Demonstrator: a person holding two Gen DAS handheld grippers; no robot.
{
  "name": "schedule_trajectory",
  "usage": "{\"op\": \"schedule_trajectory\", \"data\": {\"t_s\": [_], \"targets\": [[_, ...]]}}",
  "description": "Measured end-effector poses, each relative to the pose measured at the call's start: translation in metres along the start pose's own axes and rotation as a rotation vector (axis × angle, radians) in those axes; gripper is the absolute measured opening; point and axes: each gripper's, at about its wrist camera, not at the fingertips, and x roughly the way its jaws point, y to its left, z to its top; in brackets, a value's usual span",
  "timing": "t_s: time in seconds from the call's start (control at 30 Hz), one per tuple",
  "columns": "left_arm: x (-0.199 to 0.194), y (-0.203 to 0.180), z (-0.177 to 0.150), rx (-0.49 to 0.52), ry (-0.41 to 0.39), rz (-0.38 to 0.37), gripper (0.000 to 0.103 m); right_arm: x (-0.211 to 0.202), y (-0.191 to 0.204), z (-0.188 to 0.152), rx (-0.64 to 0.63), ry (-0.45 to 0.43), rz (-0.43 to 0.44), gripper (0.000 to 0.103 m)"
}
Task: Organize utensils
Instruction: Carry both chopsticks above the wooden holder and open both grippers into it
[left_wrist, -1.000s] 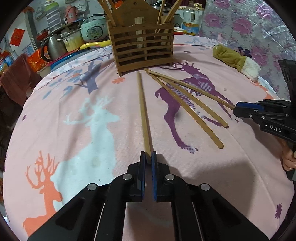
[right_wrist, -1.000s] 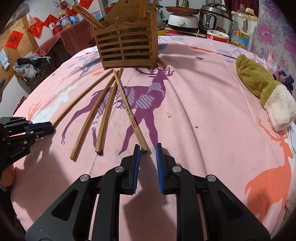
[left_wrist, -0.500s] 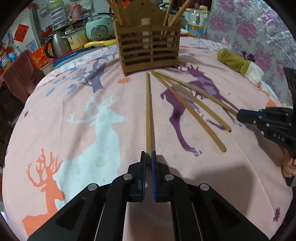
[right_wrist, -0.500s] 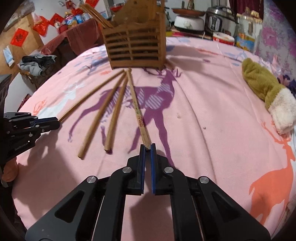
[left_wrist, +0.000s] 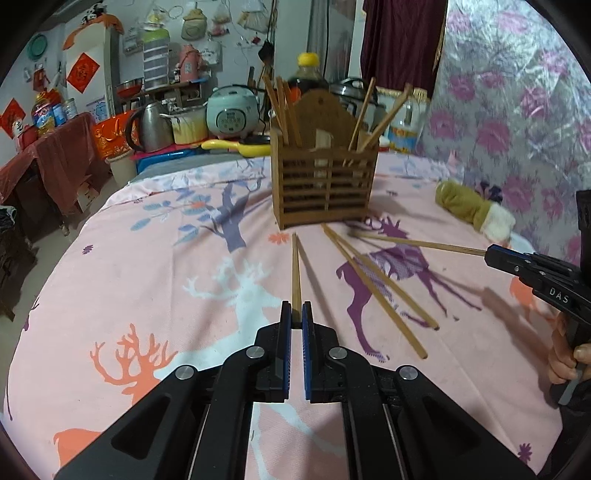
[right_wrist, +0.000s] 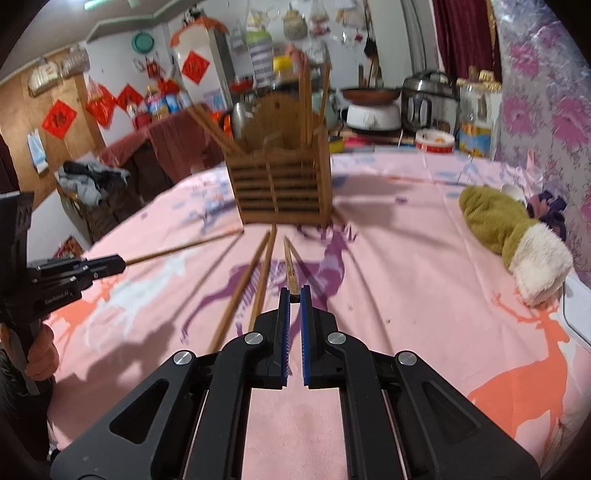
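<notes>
A moment earlier the right gripper (right_wrist: 294, 295) had stood open beside its chopstick (right_wrist: 290, 266); now it had clamped the near end, and the left gripper (left_wrist: 296, 312) still pinched another chopstick (left_wrist: 295, 271). Both sticks had come up off the pink cloth (left_wrist: 155, 280), tips aimed at the wooden holder (left_wrist: 323, 184). Two chopsticks (left_wrist: 373, 288) remained lying there, so I judged more trips were due.

Pink deer-printed tablecloth (left_wrist: 155, 280): slatted wooden holder (left_wrist: 325, 188) toward far edge; two chopsticks (left_wrist: 376, 288) before it; mitten (right_wrist: 513, 236) at right edge.
</notes>
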Motion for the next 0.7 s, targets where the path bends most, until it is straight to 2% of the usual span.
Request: {"op": "schedule_trajectory", "data": {"t_s": [0.2, 0.7], "targets": [[-0.007, 0.001, 0.019, -0.038, -0.003, -0.04, 0.006, -0.017, 0.0, 0.015, 0.02, -0.07, 0.02, 0.006], [-0.033, -0.04, 0.099, 0.052, -0.062, -0.019, 0.006, -0.048, 0.016, 0.069, 0.011, -0.174, 0.024, 0.006]]}}
